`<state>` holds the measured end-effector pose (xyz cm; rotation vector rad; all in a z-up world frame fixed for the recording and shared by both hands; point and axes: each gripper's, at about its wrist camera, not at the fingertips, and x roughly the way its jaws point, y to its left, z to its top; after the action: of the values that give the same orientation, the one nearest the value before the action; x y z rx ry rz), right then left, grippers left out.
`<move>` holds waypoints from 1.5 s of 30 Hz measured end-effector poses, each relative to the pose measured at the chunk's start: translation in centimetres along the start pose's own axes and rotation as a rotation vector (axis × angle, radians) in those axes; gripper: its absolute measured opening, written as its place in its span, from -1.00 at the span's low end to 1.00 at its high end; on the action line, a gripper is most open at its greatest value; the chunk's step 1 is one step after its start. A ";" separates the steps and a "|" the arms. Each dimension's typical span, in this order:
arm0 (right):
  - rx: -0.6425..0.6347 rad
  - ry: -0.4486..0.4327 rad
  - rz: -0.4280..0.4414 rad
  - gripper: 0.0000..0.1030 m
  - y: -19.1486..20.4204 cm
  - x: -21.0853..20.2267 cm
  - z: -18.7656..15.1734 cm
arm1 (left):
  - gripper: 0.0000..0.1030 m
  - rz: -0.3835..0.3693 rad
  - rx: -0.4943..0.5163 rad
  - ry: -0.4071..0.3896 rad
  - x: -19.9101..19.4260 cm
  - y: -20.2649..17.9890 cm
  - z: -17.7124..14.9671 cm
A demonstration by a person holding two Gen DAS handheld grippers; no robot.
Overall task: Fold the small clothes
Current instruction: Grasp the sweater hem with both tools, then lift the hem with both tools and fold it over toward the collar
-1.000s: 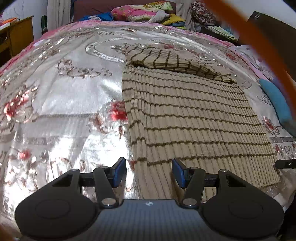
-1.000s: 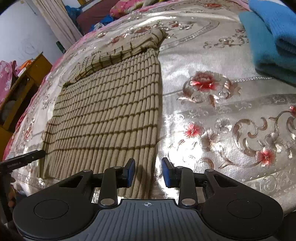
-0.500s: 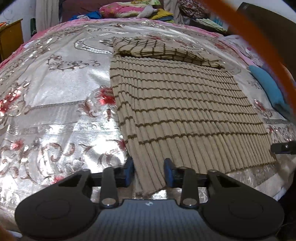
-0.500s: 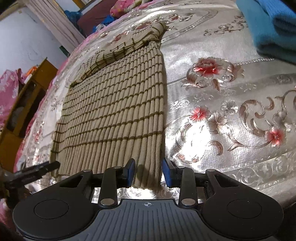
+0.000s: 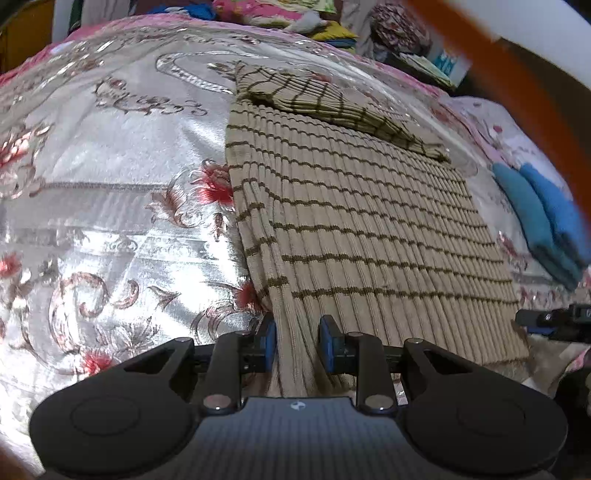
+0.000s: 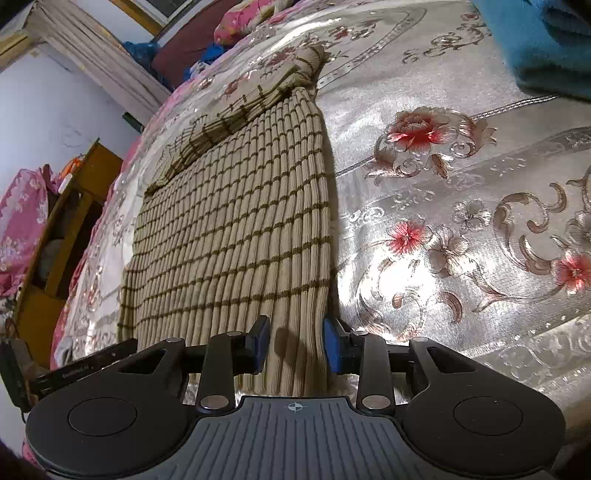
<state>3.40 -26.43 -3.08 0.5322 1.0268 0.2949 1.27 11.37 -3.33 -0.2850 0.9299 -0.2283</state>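
A beige ribbed sweater with brown stripes (image 5: 369, 229) lies flat on the silver floral bedspread (image 5: 103, 192), its sleeves folded across the far end. My left gripper (image 5: 297, 341) is shut on the sweater's near left hem corner, and the cloth bunches between the blue pads. The sweater also shows in the right wrist view (image 6: 236, 236). My right gripper (image 6: 297, 343) straddles the near right hem corner, with the hem between its blue pads (image 6: 331, 347) and small gaps at the sides. The right gripper's tip shows in the left wrist view (image 5: 554, 321).
Folded blue clothes (image 5: 546, 221) lie to the right of the sweater, also in the right wrist view (image 6: 546, 40). Pillows and piled clothes (image 5: 280, 11) sit at the far end of the bed. A wooden cabinet (image 6: 62, 236) stands left of the bed.
Both grippers moved in over the sweater's near hem corners. The left jaws closed from wide open onto the cloth, and that corner now bunches and lifts slightly.
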 end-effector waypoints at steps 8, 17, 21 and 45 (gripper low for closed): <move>0.019 0.022 0.074 -0.49 -0.8 0.0 0.1 | -0.44 0.008 0.011 0.019 0.1 -0.3 0.5; 0.029 0.013 0.146 -0.49 -0.6 1.4 0.1 | -0.46 -0.018 -0.011 0.018 1.1 0.1 1.5; 0.031 0.017 0.152 -0.52 -0.1 1.8 0.5 | -0.46 -0.029 -0.025 0.012 0.9 0.4 1.4; 0.201 -0.135 0.373 -0.85 1.1 0.8 5.7 | -0.75 -0.275 -0.251 -0.163 -0.4 1.2 8.4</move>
<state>8.77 -26.71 -0.76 0.9172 0.8263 0.4815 7.94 13.76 1.29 -0.6560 0.7556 -0.3362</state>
